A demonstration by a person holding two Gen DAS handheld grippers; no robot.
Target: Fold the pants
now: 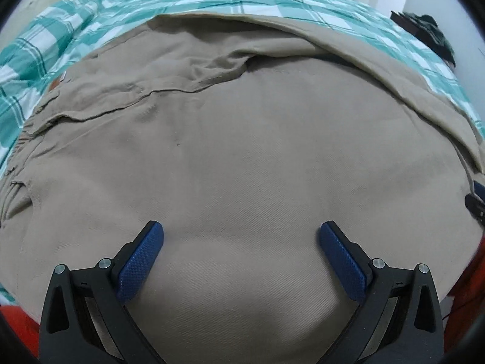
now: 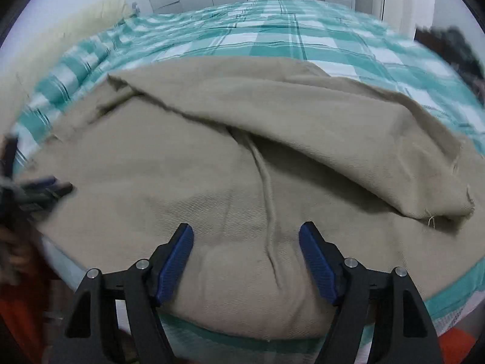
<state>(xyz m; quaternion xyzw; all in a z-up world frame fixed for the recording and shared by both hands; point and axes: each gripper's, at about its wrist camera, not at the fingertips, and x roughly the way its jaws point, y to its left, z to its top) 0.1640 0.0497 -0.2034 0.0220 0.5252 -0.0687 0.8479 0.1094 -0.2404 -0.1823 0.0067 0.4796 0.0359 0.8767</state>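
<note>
Over tan pants [image 1: 242, 157], both claws gape; only right view shows frayed hem [image 2: 454, 200].

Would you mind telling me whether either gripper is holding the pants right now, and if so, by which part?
Nothing is held. The left gripper and right gripper are both open above the khaki pants.

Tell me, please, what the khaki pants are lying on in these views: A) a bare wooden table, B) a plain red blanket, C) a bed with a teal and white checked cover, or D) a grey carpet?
C: in both wrist views the pants are spread over a teal and white checked cover that shows beyond the cloth, with both the left gripper and the right gripper open above the fabric.
</note>
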